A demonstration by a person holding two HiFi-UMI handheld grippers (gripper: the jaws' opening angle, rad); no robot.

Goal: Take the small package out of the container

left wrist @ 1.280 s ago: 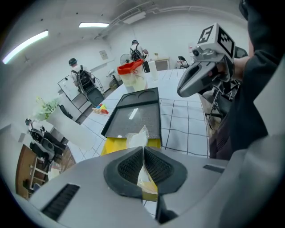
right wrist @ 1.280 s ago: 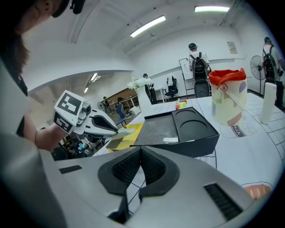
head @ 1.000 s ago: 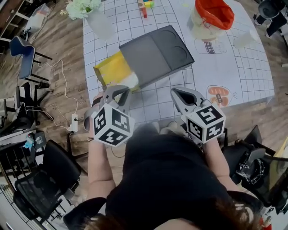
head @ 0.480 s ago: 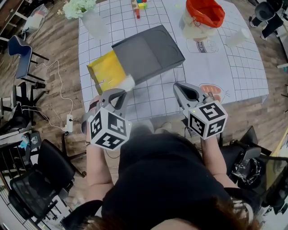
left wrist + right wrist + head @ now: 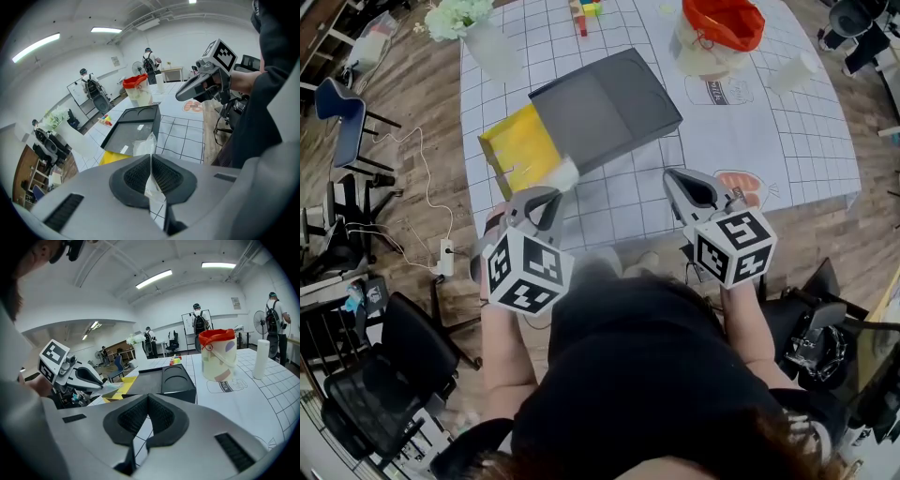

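- While you compare this head view with the one a second ago, note that the left gripper (image 5: pixel 549 193) has drawn slightly toward 6 o'clock, away from the dark container (image 5: pixel 605 108); its fingers are clamped on the small package (image 5: pixel 565 175), with the clear film running up between the pads.
- You now have the package at the 5 o'clock corner of the yellow pouch (image 5: pixel 520 148), right at the container's near edge; it looks mostly free, so the removal seems close to done.
- Your right gripper (image 5: pixel 673 178) hovers at 3 o'clock of the left one, fingers together with nothing between them, clear of the container.
- Mind the near edge of the counter (image 5: pixel 787 141): it runs just behind both grippers, at 6 o'clock.
- Open room lies on the bare grid between the container and that edge, and toward 4 o'clock.
- Crowded quarters: the flower vase (image 5: pixel 492 47) at 11 o'clock and the red-lined bucket (image 5: pixel 712 42) at 1 o'clock.
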